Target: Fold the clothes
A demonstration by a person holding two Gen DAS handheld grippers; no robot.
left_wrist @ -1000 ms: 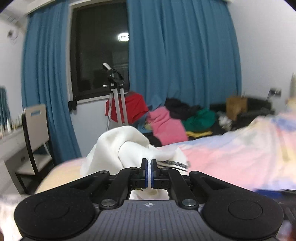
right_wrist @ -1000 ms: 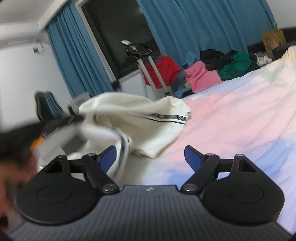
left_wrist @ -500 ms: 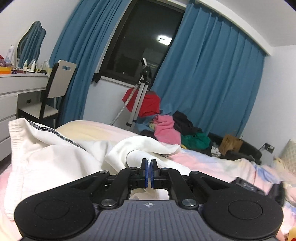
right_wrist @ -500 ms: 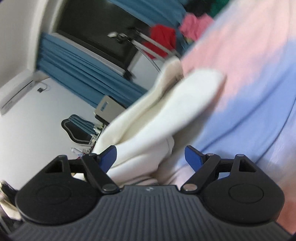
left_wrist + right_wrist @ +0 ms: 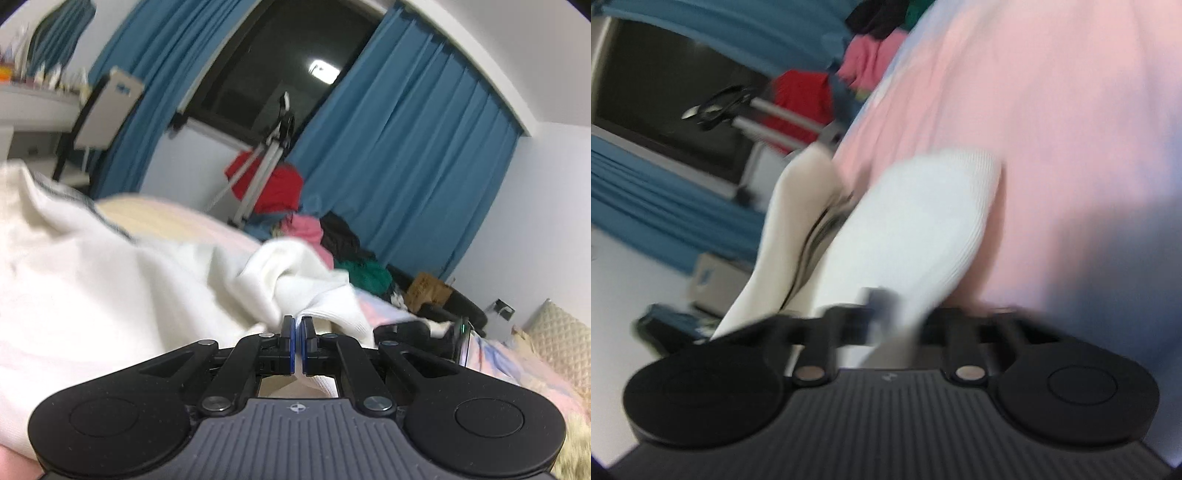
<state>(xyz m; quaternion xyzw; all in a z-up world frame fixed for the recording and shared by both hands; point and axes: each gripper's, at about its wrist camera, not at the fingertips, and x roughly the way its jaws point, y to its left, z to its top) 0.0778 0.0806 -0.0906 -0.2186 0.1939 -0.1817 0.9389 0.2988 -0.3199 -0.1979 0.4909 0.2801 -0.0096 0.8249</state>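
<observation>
A white garment (image 5: 110,288) with a dark striped trim lies crumpled on the pink and blue bedsheet (image 5: 177,218). My left gripper (image 5: 297,326) is shut on a fold of it, and white cloth shows between the blue pads. In the blurred right wrist view, a ribbed white sleeve cuff (image 5: 923,221) of the garment runs down into my right gripper (image 5: 886,306). Its jaws are closing and stand together on the cuff. The cuff lies over the pink bedsheet (image 5: 1052,147).
A pile of clothes (image 5: 332,240) and a red garment (image 5: 277,184) on a tripod (image 5: 266,162) stand beyond the bed by the blue curtains (image 5: 406,166). A chair (image 5: 107,107) and desk are at the left. A cardboard box (image 5: 428,291) sits at the right.
My right gripper's jaws went from wide open to together on the white cuff. Both views rolled. My left gripper kept its grip while moving lower over the garment.
</observation>
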